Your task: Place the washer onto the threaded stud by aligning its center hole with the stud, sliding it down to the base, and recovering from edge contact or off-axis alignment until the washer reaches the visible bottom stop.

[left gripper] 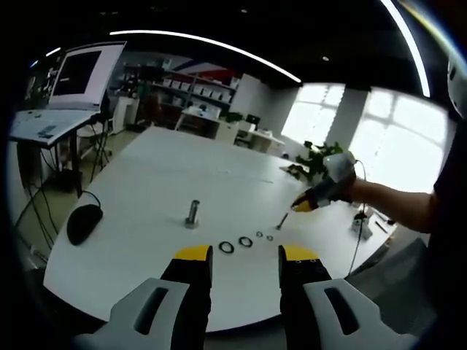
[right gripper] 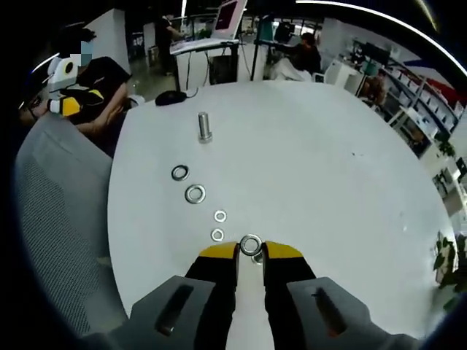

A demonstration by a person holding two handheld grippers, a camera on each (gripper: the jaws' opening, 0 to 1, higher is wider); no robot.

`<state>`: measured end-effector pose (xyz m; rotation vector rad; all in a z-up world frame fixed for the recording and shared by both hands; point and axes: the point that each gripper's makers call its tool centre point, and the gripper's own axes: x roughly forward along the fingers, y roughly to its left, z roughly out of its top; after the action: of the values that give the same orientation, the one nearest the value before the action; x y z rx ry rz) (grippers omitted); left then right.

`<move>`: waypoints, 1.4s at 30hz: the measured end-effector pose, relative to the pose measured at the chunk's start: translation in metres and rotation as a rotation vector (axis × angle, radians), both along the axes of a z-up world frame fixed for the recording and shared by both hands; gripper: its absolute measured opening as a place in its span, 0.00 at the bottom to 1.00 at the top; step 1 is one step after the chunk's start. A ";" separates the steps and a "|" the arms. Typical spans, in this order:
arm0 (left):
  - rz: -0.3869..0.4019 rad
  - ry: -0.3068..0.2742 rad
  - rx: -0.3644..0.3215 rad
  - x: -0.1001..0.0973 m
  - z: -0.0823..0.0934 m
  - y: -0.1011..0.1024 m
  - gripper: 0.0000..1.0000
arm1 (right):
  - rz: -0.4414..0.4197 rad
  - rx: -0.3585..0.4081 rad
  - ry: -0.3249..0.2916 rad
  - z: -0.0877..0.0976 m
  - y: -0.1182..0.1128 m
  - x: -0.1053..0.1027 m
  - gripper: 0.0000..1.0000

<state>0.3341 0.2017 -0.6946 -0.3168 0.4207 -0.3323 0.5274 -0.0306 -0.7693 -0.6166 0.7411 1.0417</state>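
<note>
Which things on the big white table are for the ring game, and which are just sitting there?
For the job:
- small silver metal washer pinched in the right gripper
- upright silver threaded stud
- left gripper, open, holding nothing

Just lying about:
- four spare metal washers in a row
- black computer mouse
- round white table itself

White round table (left gripper: 146, 189) under all items. Black computer mouse (left gripper: 84, 222) at left edge of table in left gripper view; same mouse (right gripper: 170, 97) at far edge in right gripper view. Monitor on stand (left gripper: 80, 73) far left, beyond table. Potted plant (left gripper: 314, 157) far right, near bright windows (left gripper: 379, 138). Shelving (left gripper: 190, 91) along far wall. Grey chair back (right gripper: 58, 226) left of table in right gripper view.
</note>
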 end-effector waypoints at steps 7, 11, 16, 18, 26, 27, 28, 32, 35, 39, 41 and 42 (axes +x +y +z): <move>-0.003 -0.002 -0.002 0.001 0.000 0.000 0.34 | -0.050 0.011 -0.051 0.005 -0.003 0.013 0.14; -0.007 0.003 0.000 0.001 -0.001 0.000 0.34 | -0.049 -0.002 -0.037 -0.003 -0.002 0.015 0.14; 0.001 -0.001 -0.004 0.001 -0.001 0.002 0.34 | -0.046 -0.040 -0.016 -0.018 -0.005 0.014 0.14; 0.002 0.000 -0.005 0.001 -0.002 0.002 0.34 | -0.051 -0.047 -0.015 -0.020 -0.007 0.015 0.14; -0.001 0.008 -0.002 0.001 -0.004 0.003 0.34 | -0.059 -0.056 0.023 -0.029 -0.009 0.013 0.14; 0.000 0.008 -0.002 0.001 -0.004 0.004 0.34 | -0.059 -0.055 0.026 -0.031 -0.009 0.012 0.14; 0.000 0.008 -0.001 0.001 -0.004 0.004 0.34 | -0.059 -0.055 0.030 -0.033 -0.008 0.012 0.14; -0.005 0.011 0.004 0.001 -0.005 0.003 0.34 | -0.069 -0.050 0.032 -0.035 -0.008 0.013 0.14; -0.004 0.014 0.005 0.001 -0.006 0.003 0.34 | -0.073 -0.050 0.030 -0.035 -0.009 0.016 0.14; -0.004 0.017 0.005 0.000 -0.006 0.002 0.34 | -0.078 -0.056 0.033 -0.036 -0.012 0.016 0.14; -0.005 0.017 0.006 0.000 -0.006 0.002 0.34 | -0.078 -0.060 0.039 -0.040 -0.013 0.015 0.14; -0.006 0.019 0.006 0.000 -0.006 0.002 0.34 | -0.077 -0.062 0.040 -0.041 -0.012 0.015 0.14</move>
<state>0.3344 0.2036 -0.7006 -0.3132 0.4410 -0.3336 0.5421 -0.0430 -0.8104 -0.6167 0.8286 0.9654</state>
